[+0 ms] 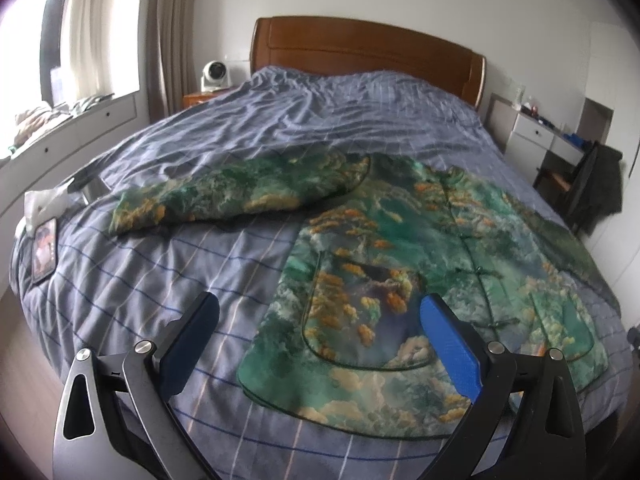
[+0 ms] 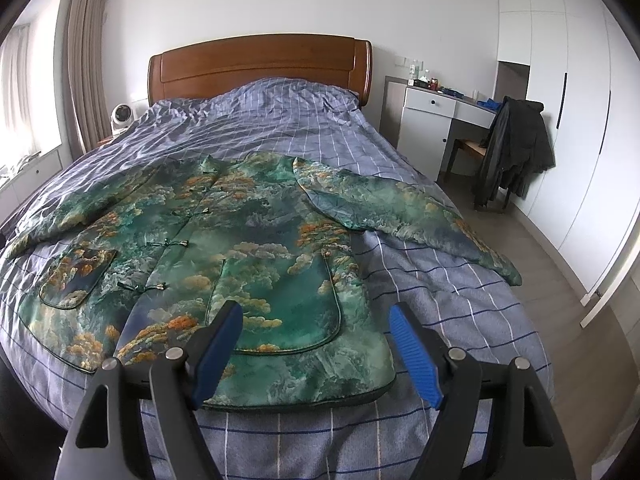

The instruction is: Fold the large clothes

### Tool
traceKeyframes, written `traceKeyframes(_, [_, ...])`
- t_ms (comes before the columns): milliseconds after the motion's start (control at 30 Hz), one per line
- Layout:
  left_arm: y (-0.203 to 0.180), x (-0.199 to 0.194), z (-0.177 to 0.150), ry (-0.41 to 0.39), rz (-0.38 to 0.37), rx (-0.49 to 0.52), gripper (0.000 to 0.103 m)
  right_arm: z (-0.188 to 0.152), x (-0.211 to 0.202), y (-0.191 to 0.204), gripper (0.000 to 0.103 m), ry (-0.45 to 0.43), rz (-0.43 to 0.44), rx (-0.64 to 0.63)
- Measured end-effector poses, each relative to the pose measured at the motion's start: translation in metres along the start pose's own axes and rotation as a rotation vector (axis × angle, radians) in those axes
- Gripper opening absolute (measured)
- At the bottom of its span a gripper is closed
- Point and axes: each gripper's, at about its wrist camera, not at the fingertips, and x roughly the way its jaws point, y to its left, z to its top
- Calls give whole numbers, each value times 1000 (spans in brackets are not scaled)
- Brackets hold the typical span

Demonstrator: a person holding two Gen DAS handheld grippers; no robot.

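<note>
Bedroom, checked blue bedspread (image 2: 440,280), wooden headboard (image 2: 260,64)

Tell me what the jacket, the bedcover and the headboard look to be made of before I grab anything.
Jacket: glossy woven fabric, probably satin or brocade, judging by its sheen and printed landscape; it looks lightly padded, with piped edges. Bedcover: matte, soft fabric, likely cotton, creased, with a blue check. Headboard: wood with a smooth reddish-brown varnish that catches the light.

Left tool (image 1: 320,320), right tool (image 2: 316,322): black arms, blue pads, silver screws
</note>
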Motion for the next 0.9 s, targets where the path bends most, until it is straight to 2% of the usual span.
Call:
traceKeyframes(267, [-5, 4, -4, 41, -4, 43, 102, 0, 1, -1, 78, 4, 1, 2])
traceKeyframes(500, [-18, -3, -8, 20, -46, 113, 102, -2, 2, -1, 78, 5, 4, -7])
traceKeyframes(800, [-24, -9, -5, 5, -64, 116, 102, -3, 4, 5, 78, 10, -18, -30])
traceKeyframes(900, [-25, -9, -4, 8, -61, 110, 102, -4, 5, 6, 82, 7, -32, -40])
